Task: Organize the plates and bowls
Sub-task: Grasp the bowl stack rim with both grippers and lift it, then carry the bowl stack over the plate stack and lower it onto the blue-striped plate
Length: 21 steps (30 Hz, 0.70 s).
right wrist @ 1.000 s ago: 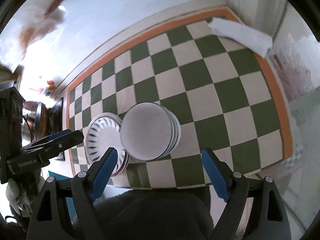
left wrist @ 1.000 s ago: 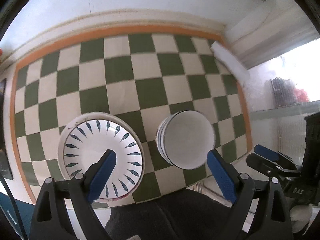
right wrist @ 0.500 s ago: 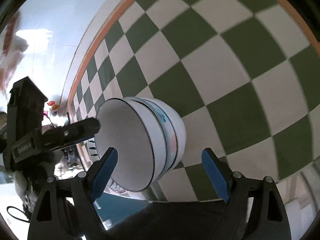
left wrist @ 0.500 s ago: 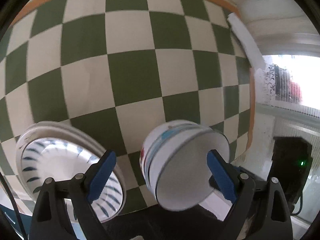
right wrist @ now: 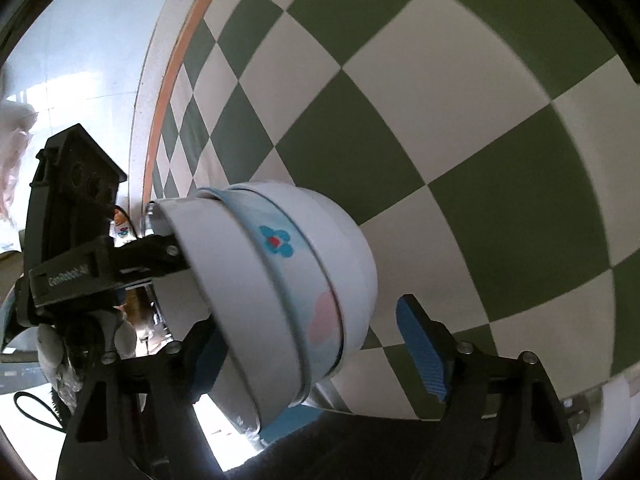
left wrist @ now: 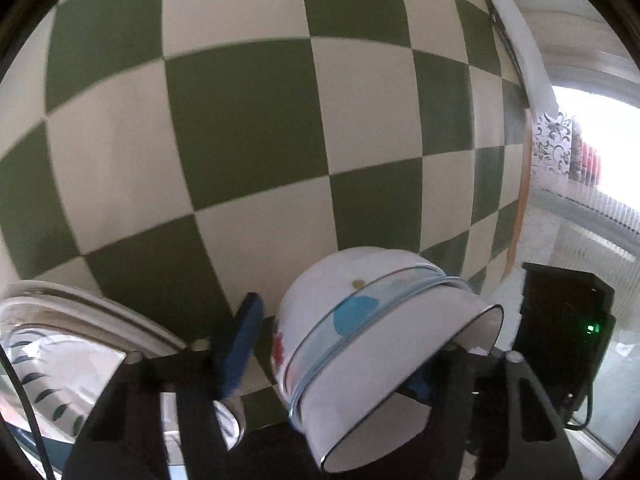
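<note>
A stack of white bowls (left wrist: 376, 344) with blue, red and pink flower prints stands on the green and white checked tablecloth (left wrist: 248, 128). My left gripper (left wrist: 332, 344) is open and straddles the stack; its right finger is hidden behind the bowl rim. The bowl stack (right wrist: 288, 300) also sits between the open fingers of my right gripper (right wrist: 316, 352), whose left finger is partly hidden. A stack of white plates (left wrist: 80, 344) with dark leaf marks lies at the lower left of the left wrist view, beside the bowls.
The table's orange border (right wrist: 176, 64) runs along its far edge by a pale wall. A white folded cloth (left wrist: 520, 40) lies at the cloth's far right corner. The other gripper's black body (left wrist: 560, 328) is close to the bowls on the right.
Both grippers have come down and in towards the bowl stack, which now fills the lower part of both views. The stack now sits between the fingers of both grippers.
</note>
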{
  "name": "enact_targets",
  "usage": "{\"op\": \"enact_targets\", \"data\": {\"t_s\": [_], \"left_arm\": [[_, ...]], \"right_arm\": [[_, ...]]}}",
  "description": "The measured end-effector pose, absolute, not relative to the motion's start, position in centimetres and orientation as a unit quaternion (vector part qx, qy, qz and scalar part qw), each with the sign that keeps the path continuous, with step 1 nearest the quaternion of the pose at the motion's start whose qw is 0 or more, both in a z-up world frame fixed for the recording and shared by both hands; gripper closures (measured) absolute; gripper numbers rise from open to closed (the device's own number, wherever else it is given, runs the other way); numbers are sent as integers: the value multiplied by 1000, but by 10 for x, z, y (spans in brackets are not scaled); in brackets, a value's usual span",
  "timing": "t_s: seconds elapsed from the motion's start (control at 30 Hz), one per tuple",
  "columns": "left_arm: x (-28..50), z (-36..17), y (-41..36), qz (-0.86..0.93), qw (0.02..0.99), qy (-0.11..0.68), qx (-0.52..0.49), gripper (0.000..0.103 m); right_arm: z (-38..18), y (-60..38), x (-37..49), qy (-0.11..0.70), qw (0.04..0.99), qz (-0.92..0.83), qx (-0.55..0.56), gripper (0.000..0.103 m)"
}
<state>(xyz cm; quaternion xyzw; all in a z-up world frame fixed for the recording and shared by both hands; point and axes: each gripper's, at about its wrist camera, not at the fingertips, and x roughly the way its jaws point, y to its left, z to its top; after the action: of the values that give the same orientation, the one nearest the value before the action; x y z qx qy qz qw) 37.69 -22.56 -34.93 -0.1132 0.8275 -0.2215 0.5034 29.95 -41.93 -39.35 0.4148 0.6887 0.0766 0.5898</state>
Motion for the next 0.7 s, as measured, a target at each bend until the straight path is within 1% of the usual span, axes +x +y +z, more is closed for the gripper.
{"op": "enact_targets", "data": {"t_s": [0.03,0.07,0.1,0.33,0.7], "left_arm": [[376,-349,-225,-223,506,825,-116,47],[375,-348,-225,-226,510,822,-115,47],[374,-347,-225,-229,516,818,-114,47],[364,-337,-224,-239,555,791,-94,47],[359,-325,-218,-222,583,777,-91,47]], "right_arm": [[-398,-418,300,688,586,80,421,30],[-403,-416,301,688,580,84,428,37],[-406,-415,302,689,577,85,431,41],[-408,-411,306,671,599,94,426,42],[-402,-402,313,674,610,113,401,43]]}}
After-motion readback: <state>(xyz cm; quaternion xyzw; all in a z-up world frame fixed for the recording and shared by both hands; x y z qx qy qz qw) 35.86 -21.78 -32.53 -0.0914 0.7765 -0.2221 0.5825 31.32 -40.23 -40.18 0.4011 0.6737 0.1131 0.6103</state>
